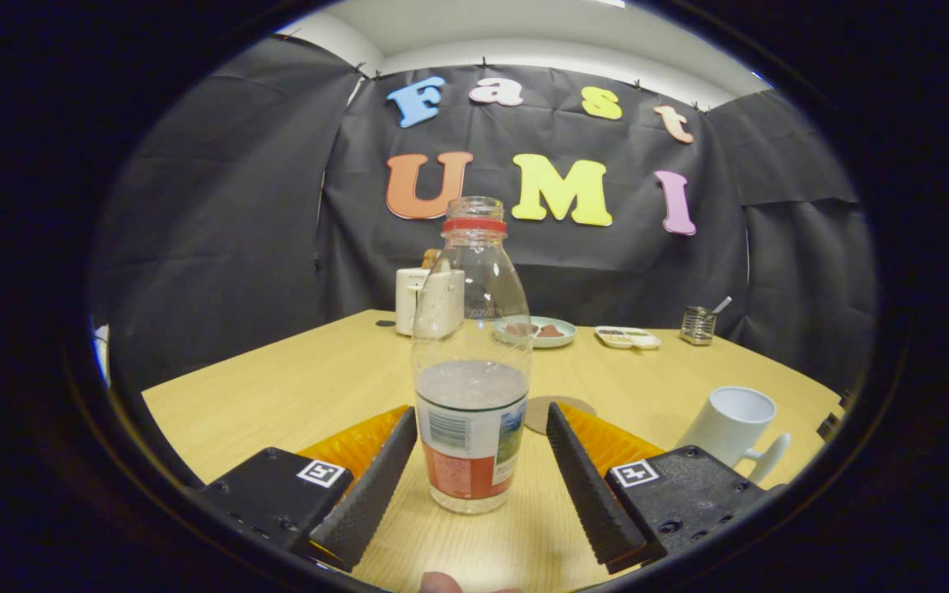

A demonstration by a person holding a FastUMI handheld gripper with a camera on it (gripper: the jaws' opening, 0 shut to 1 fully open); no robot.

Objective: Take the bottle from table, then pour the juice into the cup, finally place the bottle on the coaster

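A clear plastic bottle (471, 362) with a red neck ring, no cap and a label stands upright on the wooden table (293, 387), with liquid filling its lower part. It stands between the fingers of my gripper (481, 424), which is open; the left finger lies very near the bottle's side and a small gap remains on the right. A round cork coaster (539, 412) lies on the table just behind the bottle, partly hidden by it and by the right finger. A white cup (728, 426) with a handle stands to the right of my right finger.
At the table's far side stand a white pitcher-like container (429, 301), a small plate (544, 331) with food, a shallow white dish (628, 337) and a metal cup (698, 324) with a spoon. A fingertip (440, 583) shows just below the fingers.
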